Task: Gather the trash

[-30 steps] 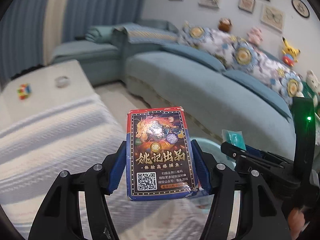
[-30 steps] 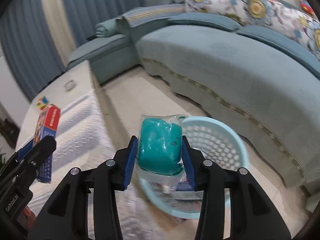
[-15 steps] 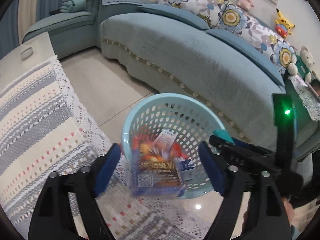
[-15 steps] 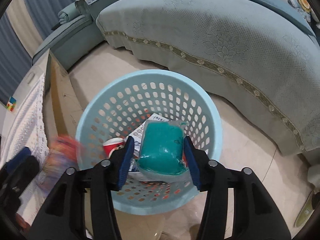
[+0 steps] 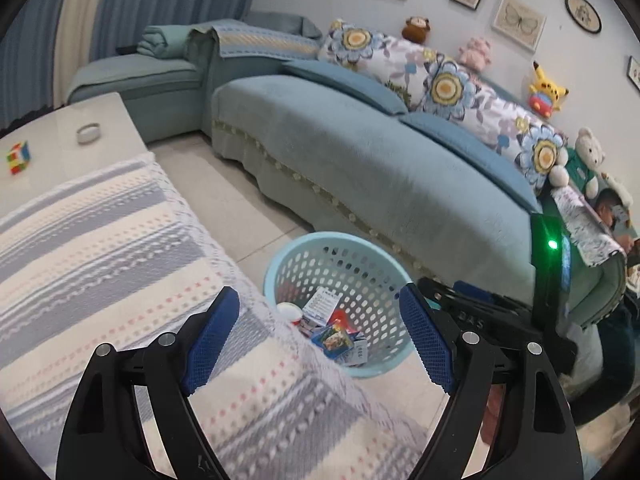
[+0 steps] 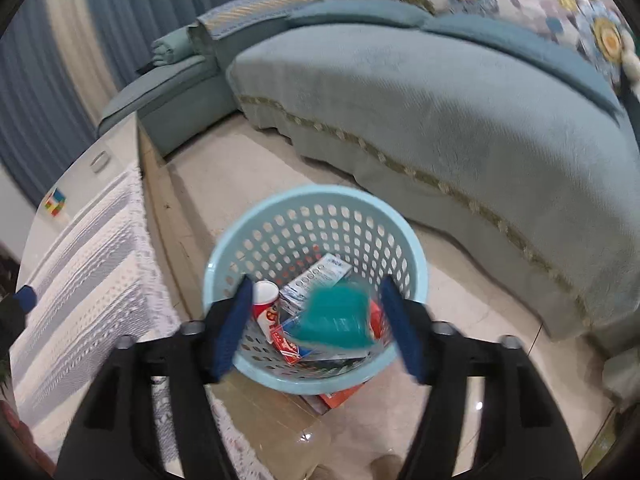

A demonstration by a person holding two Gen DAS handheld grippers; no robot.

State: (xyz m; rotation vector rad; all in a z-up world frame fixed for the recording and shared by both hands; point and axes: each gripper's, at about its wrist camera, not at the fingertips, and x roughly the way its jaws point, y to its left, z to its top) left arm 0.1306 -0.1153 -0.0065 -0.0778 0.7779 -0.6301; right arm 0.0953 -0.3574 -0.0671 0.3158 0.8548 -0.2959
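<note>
The light blue perforated basket stands on the floor between the table and the sofa. My left gripper is over the table's edge, its jaws opening with nothing between them. A card box lies in the basket beside a white carton and a red-and-white cup. My right gripper hangs over the basket, jaws opening. The teal packet is blurred between the pads, touching neither, dropping into the basket. The right gripper also shows in the left wrist view.
A table with a striped crocheted cloth sits on the left, bearing a colour cube and a small ring dish. The blue sofa curves behind the basket. An orange-red box shows at the basket's foot. A person is at far right.
Both grippers opened. The card box left my left gripper and now lies in the basket. The teal packet slipped free of the right pads and is falling. The left view swung back up.
</note>
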